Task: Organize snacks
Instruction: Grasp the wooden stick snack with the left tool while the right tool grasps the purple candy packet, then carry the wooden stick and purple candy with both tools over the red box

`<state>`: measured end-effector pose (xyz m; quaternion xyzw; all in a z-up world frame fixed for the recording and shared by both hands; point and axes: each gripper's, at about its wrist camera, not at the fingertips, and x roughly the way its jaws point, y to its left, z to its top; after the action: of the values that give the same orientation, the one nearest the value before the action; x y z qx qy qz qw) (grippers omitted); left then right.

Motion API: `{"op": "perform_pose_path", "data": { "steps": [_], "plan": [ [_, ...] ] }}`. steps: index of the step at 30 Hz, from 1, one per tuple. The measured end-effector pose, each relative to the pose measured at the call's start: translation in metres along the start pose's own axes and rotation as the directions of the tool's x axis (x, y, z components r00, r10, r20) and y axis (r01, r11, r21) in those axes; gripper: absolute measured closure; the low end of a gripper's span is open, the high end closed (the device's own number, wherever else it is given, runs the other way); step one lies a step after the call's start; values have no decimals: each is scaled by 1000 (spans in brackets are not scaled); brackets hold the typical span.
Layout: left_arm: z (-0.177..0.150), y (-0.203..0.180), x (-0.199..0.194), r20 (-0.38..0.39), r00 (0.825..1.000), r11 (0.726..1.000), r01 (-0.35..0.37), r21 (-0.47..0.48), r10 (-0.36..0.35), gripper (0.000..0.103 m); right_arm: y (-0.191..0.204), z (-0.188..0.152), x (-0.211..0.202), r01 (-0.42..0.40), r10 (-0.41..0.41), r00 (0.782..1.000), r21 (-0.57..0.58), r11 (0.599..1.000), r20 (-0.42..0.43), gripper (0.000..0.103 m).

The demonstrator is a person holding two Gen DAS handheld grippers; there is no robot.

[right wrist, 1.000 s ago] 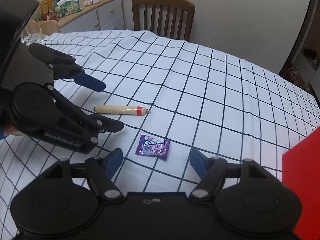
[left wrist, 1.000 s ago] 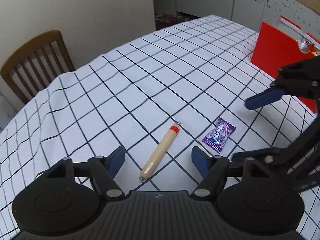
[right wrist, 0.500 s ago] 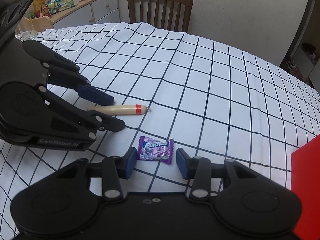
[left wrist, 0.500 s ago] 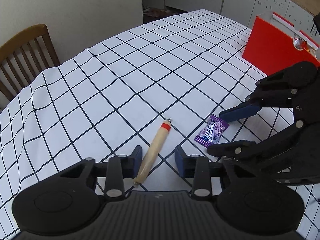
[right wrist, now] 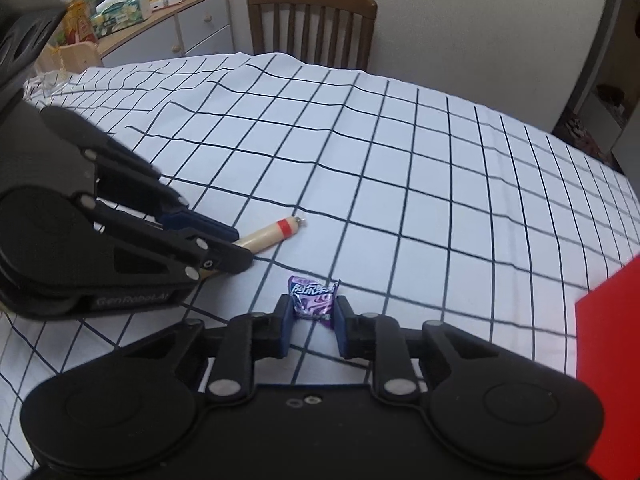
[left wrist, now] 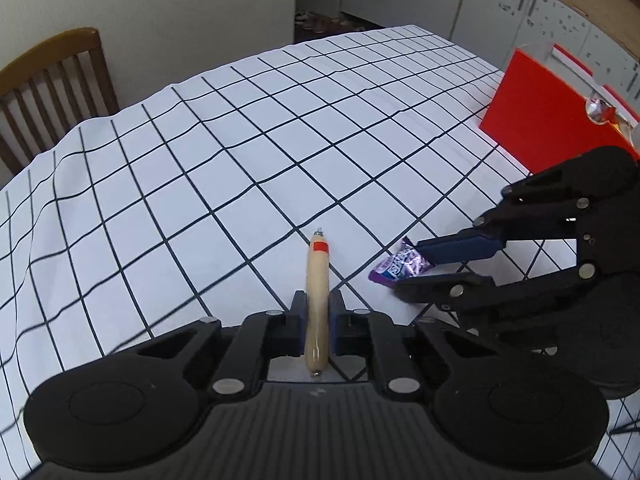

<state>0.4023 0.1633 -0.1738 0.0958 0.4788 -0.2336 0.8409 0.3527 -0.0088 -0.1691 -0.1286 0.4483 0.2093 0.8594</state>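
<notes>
A beige sausage stick (left wrist: pixel 317 280) with a red band lies lengthwise between the fingers of my left gripper (left wrist: pixel 318 322), which is shut on it low over the checked tablecloth. In the right wrist view the sausage stick (right wrist: pixel 272 235) pokes out past the left gripper (right wrist: pixel 224 246). My right gripper (right wrist: pixel 312 320) is shut on a purple candy wrapper (right wrist: pixel 313 298), squeezed narrow between the blue pads. From the left wrist view the purple candy wrapper (left wrist: pixel 400 266) sits between the right gripper (left wrist: pixel 416 270) fingers.
A red box (left wrist: pixel 548 120) stands on the table at the right, its edge (right wrist: pixel 612 360) close to my right gripper. A wooden chair (right wrist: pixel 312 24) is at the far table edge. A sideboard (right wrist: pixel 168 28) with clutter stands at the back left.
Both grippers came down and forward and closed: the left on the sausage stick, the right on the purple candy, which now looks pinched narrower.
</notes>
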Motion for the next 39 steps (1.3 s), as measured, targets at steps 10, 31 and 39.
{"op": "perform_pose_path", "data": {
  "steps": [10,31,39],
  "plan": [
    [-13,-13,-13,0,1000,989,11,-145,-11,93,-9,-18,-26,-22,21,999,35,999,30,86],
    [-50,-63,-63,-11,1000,936,0,-353,-4,93,-23,-61,-113,-80,76,996,85,993,45,86],
    [-54,-103,-100,23,999,928,-12,-372,22,93,-34,-75,-157,-111,104,990,78,991,90,85]
  ]
}}
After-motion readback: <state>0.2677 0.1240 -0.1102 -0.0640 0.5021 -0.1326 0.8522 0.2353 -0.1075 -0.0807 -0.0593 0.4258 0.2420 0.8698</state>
